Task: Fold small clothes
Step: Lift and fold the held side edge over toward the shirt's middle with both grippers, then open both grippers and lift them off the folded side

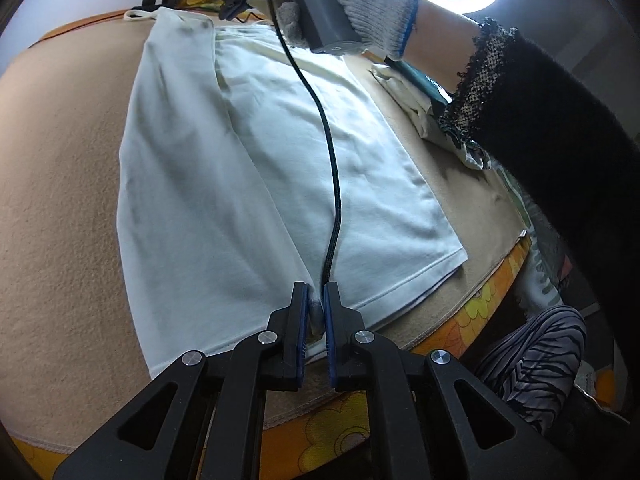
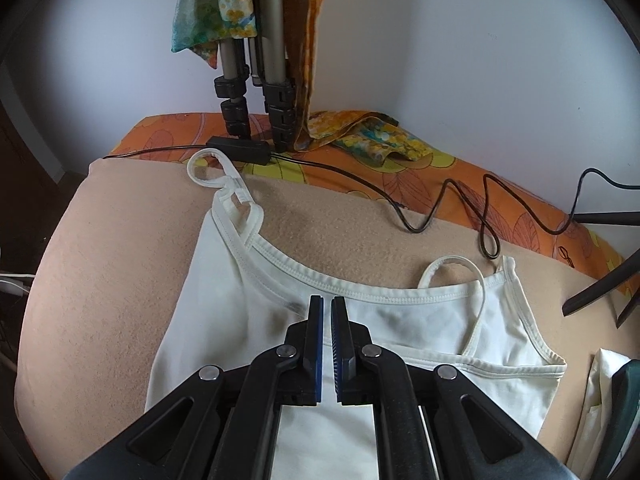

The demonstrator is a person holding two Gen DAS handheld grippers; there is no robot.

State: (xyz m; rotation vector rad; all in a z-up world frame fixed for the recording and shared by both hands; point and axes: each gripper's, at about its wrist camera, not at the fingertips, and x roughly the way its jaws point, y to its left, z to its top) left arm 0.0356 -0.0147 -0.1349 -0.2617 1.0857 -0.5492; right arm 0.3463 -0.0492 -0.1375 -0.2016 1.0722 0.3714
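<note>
White cloth is the thing being folded: a white top (image 1: 280,184) with thin straps lies flat on a tan blanket (image 1: 60,200), one side folded over. At 6 o'clock in the left wrist view, the left gripper (image 1: 317,300) pinches a bit of the top's bottom hem, its fingers almost pressed together. A black cable (image 1: 324,128) runs from there up over the cloth toward 12 o'clock. Up there a gloved hand (image 1: 360,4) grips the handle of the other tool, with a black sleeve (image 1: 540,128) at 3 o'clock.

In the right wrist view, the right gripper (image 2: 327,304) points down at the neckline, fingers nearly together; I cannot tell if cloth is caught between them. Farther off lie a thin black cord (image 2: 440,200) on an orange flowered sheet (image 2: 500,196) and tripod legs (image 2: 256,80) at 12 o'clock.
</note>
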